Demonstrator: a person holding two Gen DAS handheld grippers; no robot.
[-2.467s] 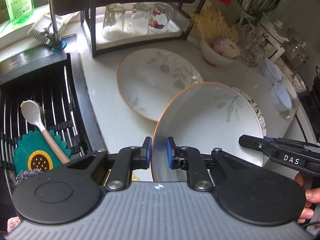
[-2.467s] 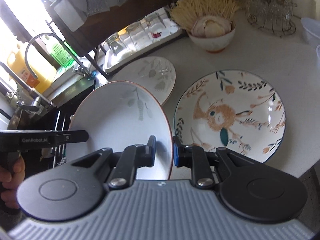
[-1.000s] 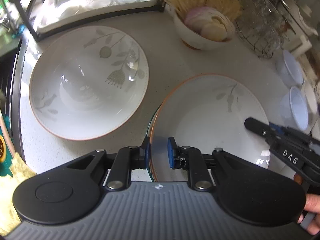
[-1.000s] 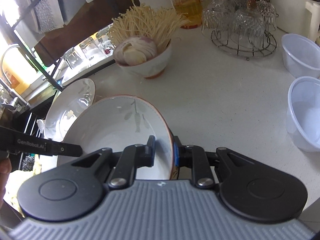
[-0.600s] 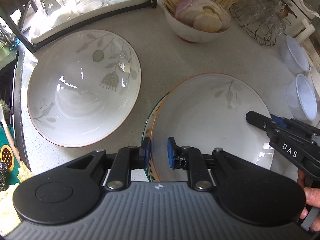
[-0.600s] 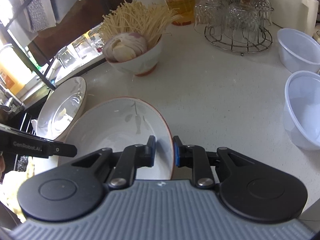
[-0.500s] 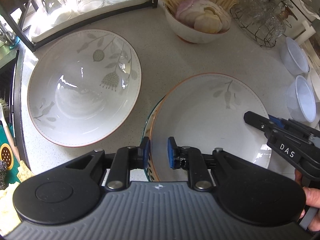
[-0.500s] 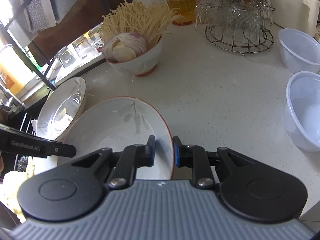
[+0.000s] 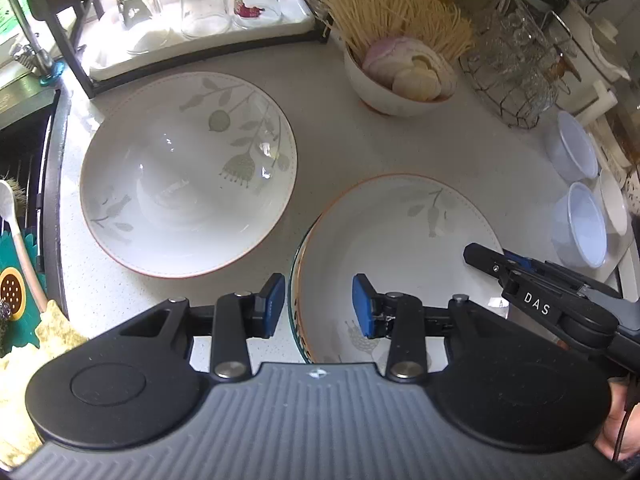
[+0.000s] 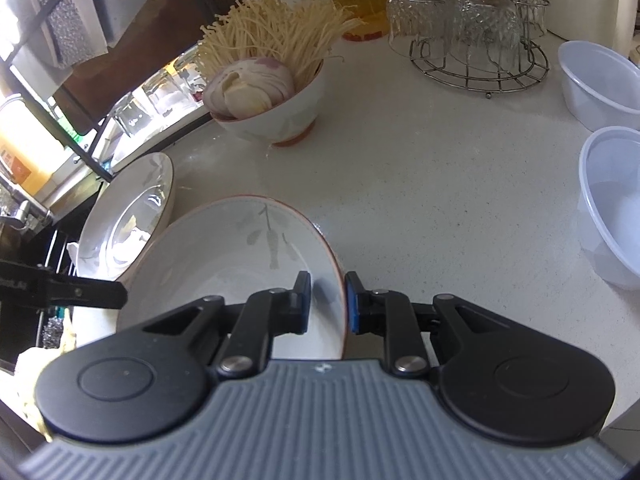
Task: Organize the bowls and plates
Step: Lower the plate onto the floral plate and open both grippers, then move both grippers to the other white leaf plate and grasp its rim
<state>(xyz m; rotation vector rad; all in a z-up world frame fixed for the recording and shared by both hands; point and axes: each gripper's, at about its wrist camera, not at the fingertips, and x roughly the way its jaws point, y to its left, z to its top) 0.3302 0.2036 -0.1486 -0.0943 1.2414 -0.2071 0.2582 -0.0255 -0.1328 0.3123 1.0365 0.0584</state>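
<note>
A white bowl with an orange rim and leaf print (image 9: 400, 248) sits on a colourful patterned plate (image 9: 295, 304), whose edge peeks out at its left. My left gripper (image 9: 318, 306) is open, its fingers astride the bowl's left rim without gripping. My right gripper (image 10: 326, 302) is shut on the same bowl's right rim (image 10: 240, 264). A second, larger leaf-print bowl (image 9: 188, 172) rests on the counter to the left; it also shows in the right wrist view (image 10: 128, 212).
A bowl of mushrooms and sliced onion (image 9: 400, 76) stands behind. Upturned glasses sit on a tray (image 9: 200, 12) at the back, crystal glasses on a wire rack (image 10: 476, 32), plastic tubs (image 10: 612, 200) to the right. The sink rack (image 9: 24, 216) is left.
The bowl was carried right and lowered onto the patterned plate. My left gripper has just opened and let go of its rim; the right stays clamped.
</note>
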